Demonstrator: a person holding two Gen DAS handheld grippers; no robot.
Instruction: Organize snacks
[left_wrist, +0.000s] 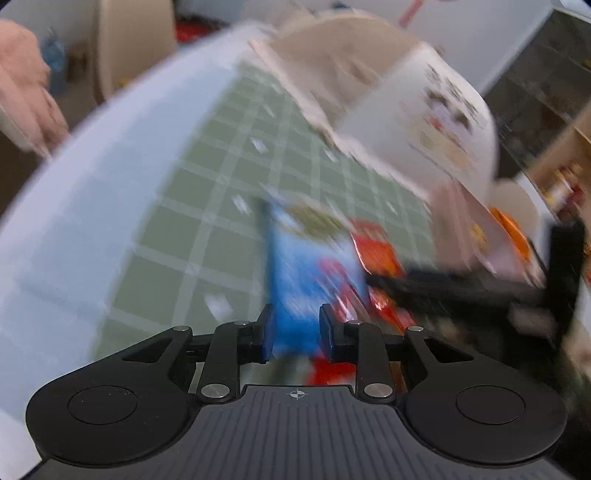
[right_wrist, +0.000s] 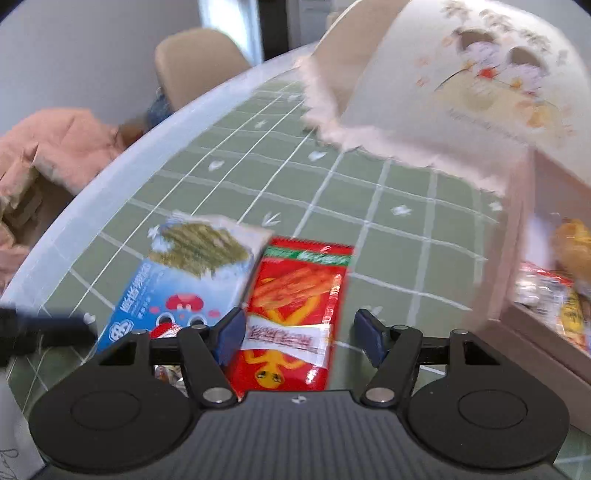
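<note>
Plainly, the main risk sits with the left tool (left_wrist: 295, 328): its two blue pads are closed in on the near edge of the blue snack packet (left_wrist: 310, 266), and the left view is smeared with motion. The packet is thin and floppy, pinched only at one end, so a quick swing could let it slide out or fold over. It may also drag the red snack packet (right_wrist: 295, 314) lying just beside it on the table (right_wrist: 388, 192), since the two touch or overlap along their long edges; I cannot tell which lies on top.

The right tool (right_wrist: 299, 334) is spread wide and grips nothing. Its jaws straddle the lower part of the red packet, with the left pad near the packet's edge and the right pad well clear of it. Closing from here might catch only a corner, or nip the blue packet as well. The dark bar at the left edge of the right view looks like the other tool, so the two could knock together while working this close.

The blue packet is flat, light blue and white, printed with a green ribbed snack and red cartoon marks. The red one is glossy, with orange strips pictured and a white label. The cream storage box (right_wrist: 461, 96), printed with flowers, stands near on the right, other wrapped snacks already inside its opening (right_wrist: 565, 280).
</note>
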